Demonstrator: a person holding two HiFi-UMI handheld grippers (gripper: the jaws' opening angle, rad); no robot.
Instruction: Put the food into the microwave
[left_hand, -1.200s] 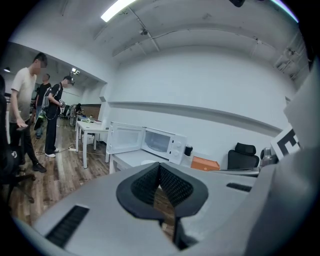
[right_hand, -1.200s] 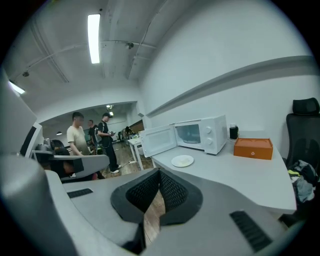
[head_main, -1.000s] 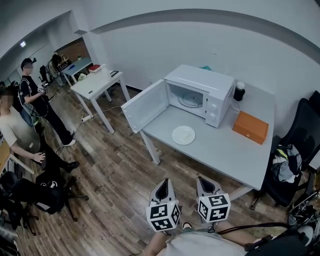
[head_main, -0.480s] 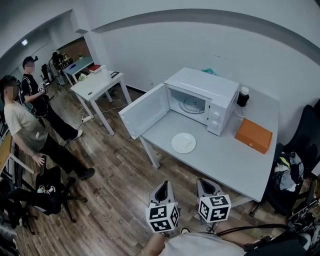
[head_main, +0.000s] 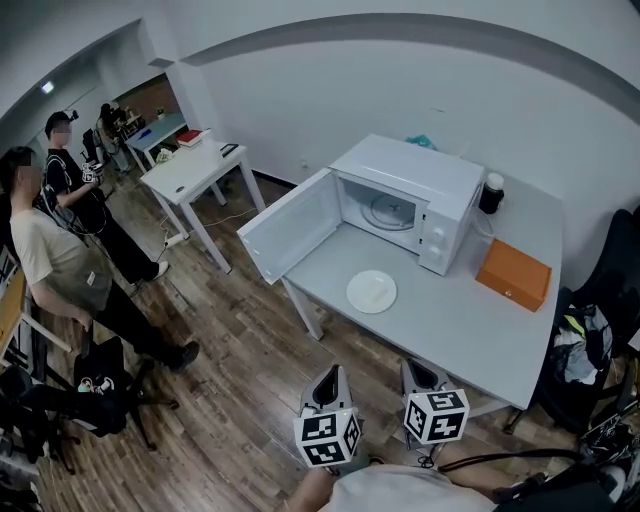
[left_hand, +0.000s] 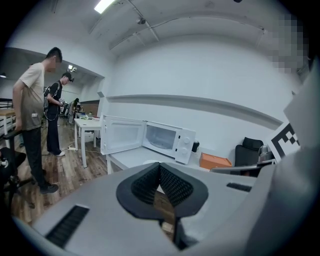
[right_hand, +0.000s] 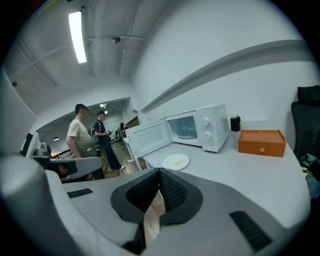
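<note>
A white plate with a pale piece of food on it lies on the grey table, in front of the white microwave. The microwave's door hangs wide open to the left, and the glass turntable shows inside. My left gripper and right gripper hover side by side over the wooden floor, short of the table's near edge, both shut and holding nothing. In the right gripper view the plate shows ahead of the gripper. The left gripper view's gripper points at the microwave.
An orange box lies right of the microwave and a black jar stands behind it. A black chair with clothes is at the table's right end. Two people stand at the left near a white desk and a dark office chair.
The view has drifted a little, so the table sits slightly farther right and lower. The nearer person at the left has stood up and stepped forward. Both grippers stay shut.
</note>
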